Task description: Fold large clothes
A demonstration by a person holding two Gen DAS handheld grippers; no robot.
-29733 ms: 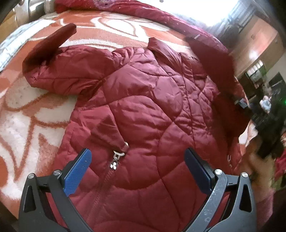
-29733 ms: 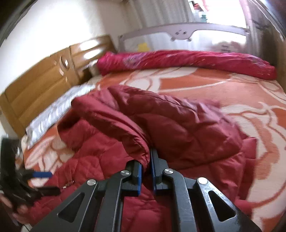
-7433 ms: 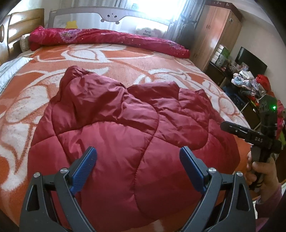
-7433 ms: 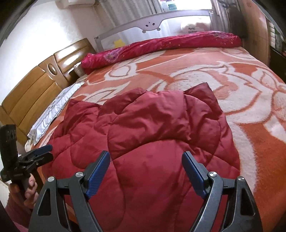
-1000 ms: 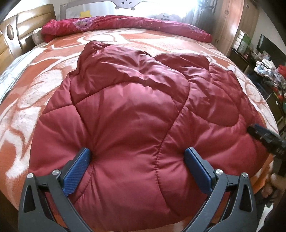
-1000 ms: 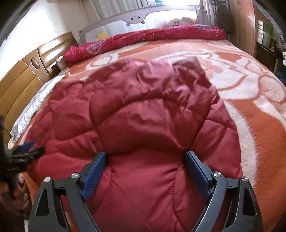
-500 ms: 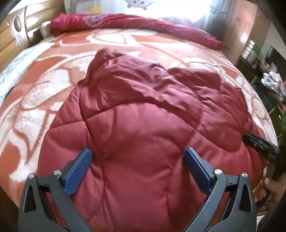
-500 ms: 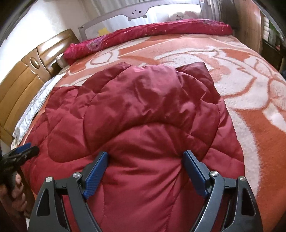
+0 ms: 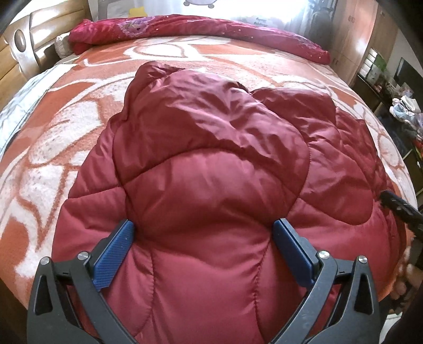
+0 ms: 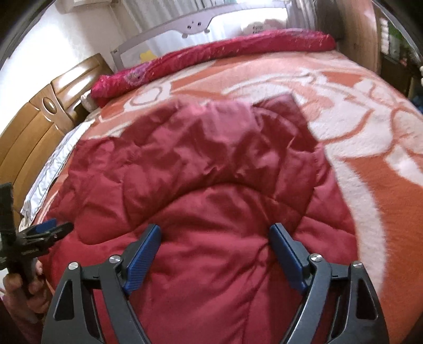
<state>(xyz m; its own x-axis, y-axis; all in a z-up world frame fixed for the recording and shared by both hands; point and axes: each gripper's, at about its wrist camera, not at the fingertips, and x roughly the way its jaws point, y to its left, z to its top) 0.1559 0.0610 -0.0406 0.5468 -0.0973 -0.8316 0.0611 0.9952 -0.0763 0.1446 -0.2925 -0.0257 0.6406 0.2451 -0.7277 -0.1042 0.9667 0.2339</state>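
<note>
A dark red quilted jacket (image 9: 211, 164) lies folded into a thick bundle on the orange and white bed blanket (image 9: 53, 127). My left gripper (image 9: 203, 230) is open, its blue pads pressed down on the near part of the bundle, a puffed panel bulging between them. My right gripper (image 10: 215, 232) is open too and presses on the jacket (image 10: 211, 164) near its front edge. The right gripper's tip shows at the right edge of the left wrist view (image 9: 399, 206); the left gripper shows at the left edge of the right wrist view (image 10: 39, 235).
A rolled red quilt (image 9: 201, 26) lies along the far side of the bed. A wooden headboard (image 10: 39, 116) stands at the left, a grey bed rail (image 10: 201, 21) at the back. A wardrobe and a cluttered shelf (image 9: 396, 87) stand to the right.
Both grippers have dropped a little lower and closer onto the bundle over the last second, staying open. The jacket stays folded in the same place.
</note>
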